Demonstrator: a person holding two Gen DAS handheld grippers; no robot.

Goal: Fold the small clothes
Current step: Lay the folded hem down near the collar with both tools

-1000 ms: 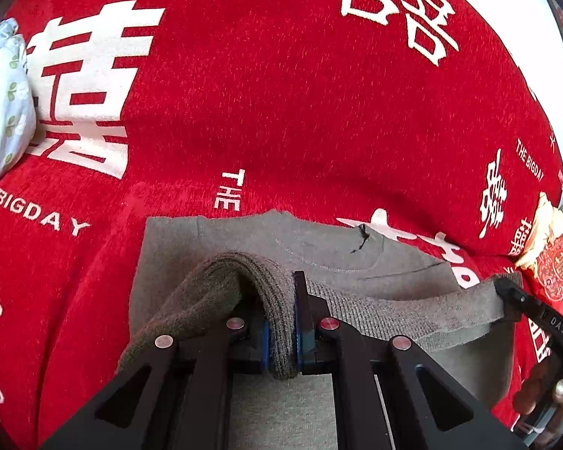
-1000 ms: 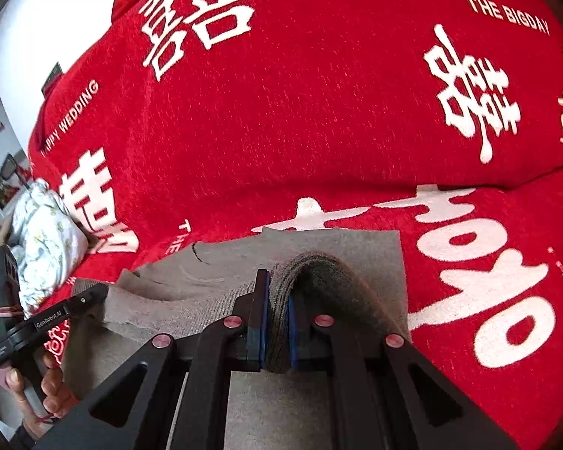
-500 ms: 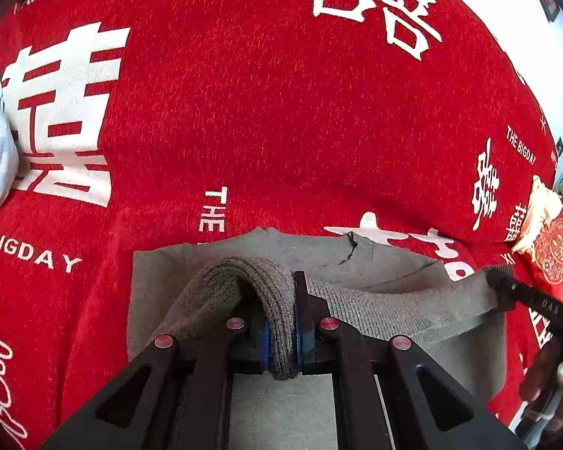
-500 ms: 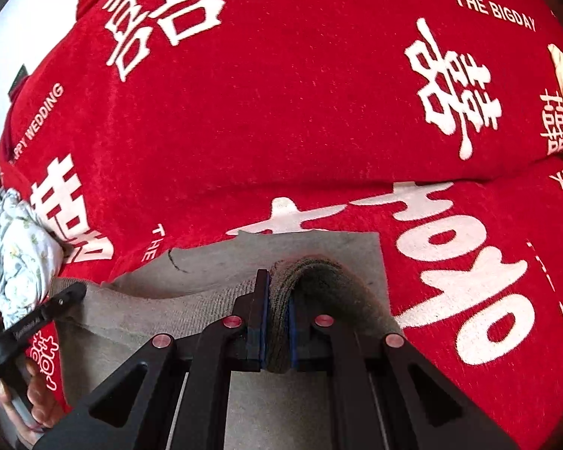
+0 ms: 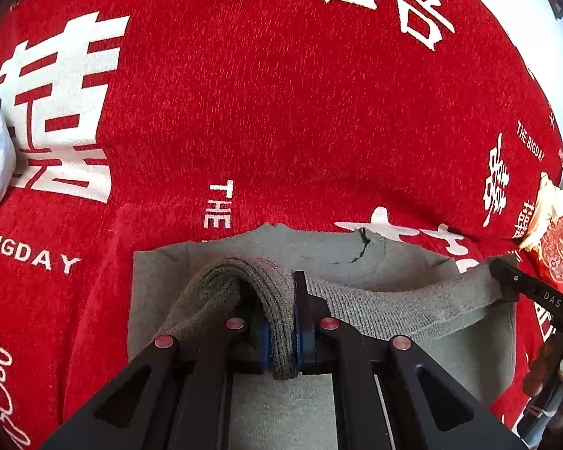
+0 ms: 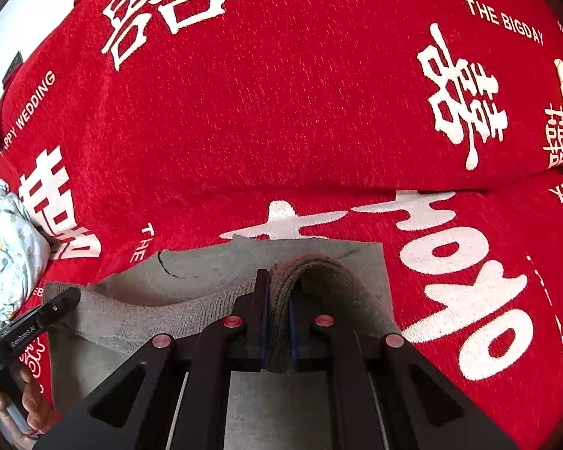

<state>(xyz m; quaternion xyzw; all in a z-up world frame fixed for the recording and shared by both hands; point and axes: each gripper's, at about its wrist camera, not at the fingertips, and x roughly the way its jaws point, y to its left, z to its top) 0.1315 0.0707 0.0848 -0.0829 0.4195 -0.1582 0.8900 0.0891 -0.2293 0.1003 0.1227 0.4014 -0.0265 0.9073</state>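
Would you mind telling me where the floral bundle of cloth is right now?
The floral bundle lies at the far left edge of both wrist views, on the red blanket, left of the grey garment.

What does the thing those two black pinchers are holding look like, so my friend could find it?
Look at the big red blanket with white writing. Near its front edge lies a grey-brown knitted garment, its ribbed edge lifted and pinched by the left gripper and right gripper. It is the only plain, unprinted cloth there, unlike the flowery white bundle nearby.
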